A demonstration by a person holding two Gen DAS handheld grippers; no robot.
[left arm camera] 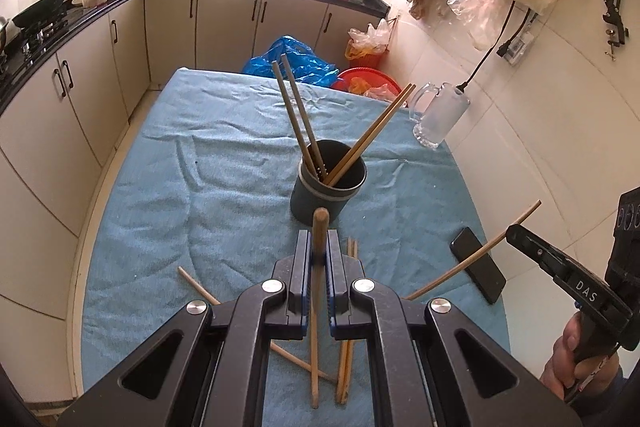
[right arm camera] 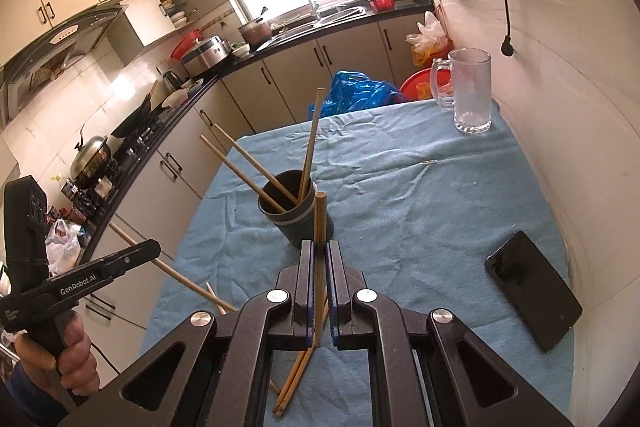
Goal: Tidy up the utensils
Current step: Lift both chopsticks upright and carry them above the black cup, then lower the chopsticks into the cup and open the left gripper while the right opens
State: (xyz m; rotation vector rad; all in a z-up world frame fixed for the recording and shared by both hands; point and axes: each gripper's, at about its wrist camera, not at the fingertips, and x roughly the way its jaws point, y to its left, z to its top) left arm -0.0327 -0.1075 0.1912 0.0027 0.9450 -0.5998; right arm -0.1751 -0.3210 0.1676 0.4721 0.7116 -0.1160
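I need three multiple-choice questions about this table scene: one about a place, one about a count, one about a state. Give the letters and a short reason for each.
1. Where is the phone?
A. inside the holder
B. flat on the cloth, toward the wall side
C. on the counter by the sink

2. How many chopsticks stand in the holder?
A. one
B. four
C. eight

3. What is the state of the left gripper?
A. shut on a chopstick
B. wide open and empty
C. shut on the mug

Key:
1. B, the phone lies flat on the blue cloth, apart from the holder.
2. B, the left wrist view shows two pairs leaning in the holder.
3. A, its jaws pinch one chopstick; the mug stands untouched at the far corner.
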